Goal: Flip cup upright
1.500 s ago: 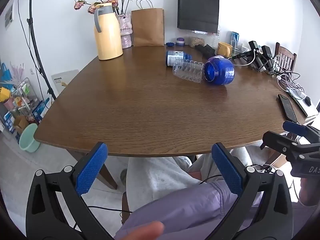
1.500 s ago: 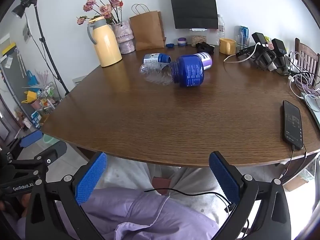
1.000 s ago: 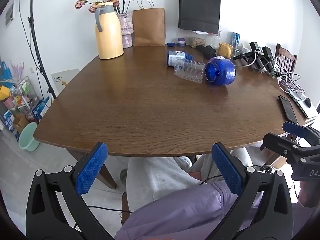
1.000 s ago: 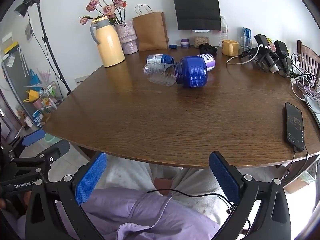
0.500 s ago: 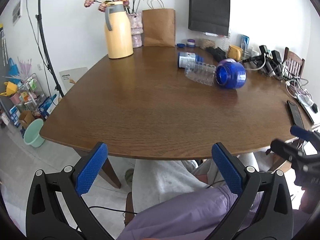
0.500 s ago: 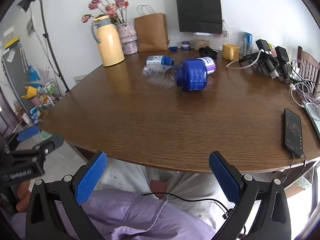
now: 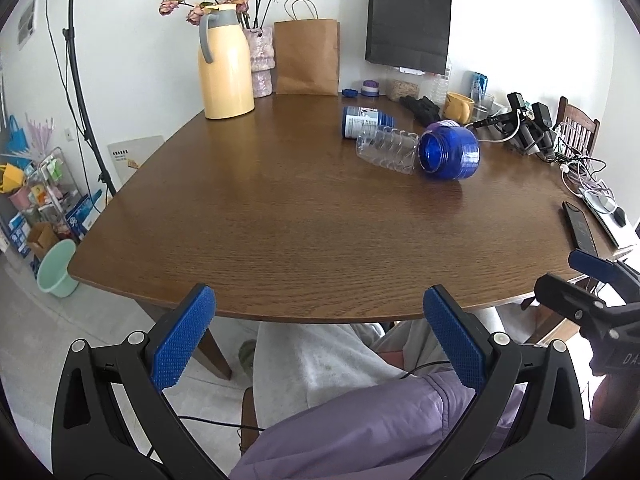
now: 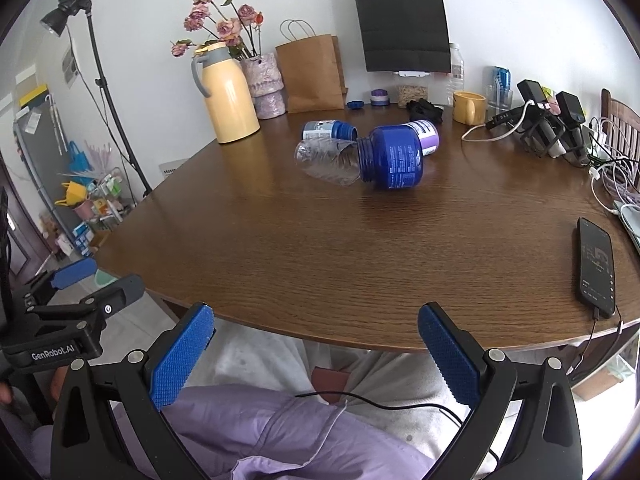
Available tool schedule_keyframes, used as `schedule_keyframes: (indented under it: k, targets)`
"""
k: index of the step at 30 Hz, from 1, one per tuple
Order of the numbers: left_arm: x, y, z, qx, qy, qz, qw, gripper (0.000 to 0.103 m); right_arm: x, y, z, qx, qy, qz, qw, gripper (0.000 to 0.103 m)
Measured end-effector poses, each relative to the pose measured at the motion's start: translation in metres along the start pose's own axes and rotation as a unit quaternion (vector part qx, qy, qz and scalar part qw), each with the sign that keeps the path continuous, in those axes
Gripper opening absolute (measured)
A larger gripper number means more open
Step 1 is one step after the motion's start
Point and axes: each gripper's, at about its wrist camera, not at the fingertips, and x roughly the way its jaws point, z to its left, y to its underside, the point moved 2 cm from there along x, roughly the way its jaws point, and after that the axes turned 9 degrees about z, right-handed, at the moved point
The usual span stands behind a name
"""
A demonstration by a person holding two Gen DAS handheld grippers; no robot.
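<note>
The wooden table (image 7: 280, 216) fills most of both views, its near edge just ahead of both grippers. Far across it, toward the back right, the blue jar (image 7: 450, 150) lies on its side with its long axis level along the tabletop; in the left wrist view its open mouth faces left and slightly toward the camera. Touching that mouth lies the clear ribbed cup (image 7: 386, 150), also on its side, long axis roughly in line with the jar, its closed end pointing left in the right wrist view. Whether the cup's rim sits inside the jar mouth cannot be told. A smaller blue-capped bottle (image 8: 330, 130) lies just behind them. The left gripper (image 7: 318, 340) hangs below the table edge, fingers spread wide and holding nothing. The right gripper (image 8: 316, 354) is likewise spread and empty, well apart from the cup
</note>
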Motion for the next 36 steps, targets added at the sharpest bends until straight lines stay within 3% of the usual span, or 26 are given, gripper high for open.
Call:
schedule_keyframes:
  k: [36]
  targets:
    - [0.0065,0.0025,-0.0003,0.001,-0.002,0.012,0.9999,0.103,0.0012,0.0010,-0.0049,0.010,0.023,0.003,1.000,0.103]
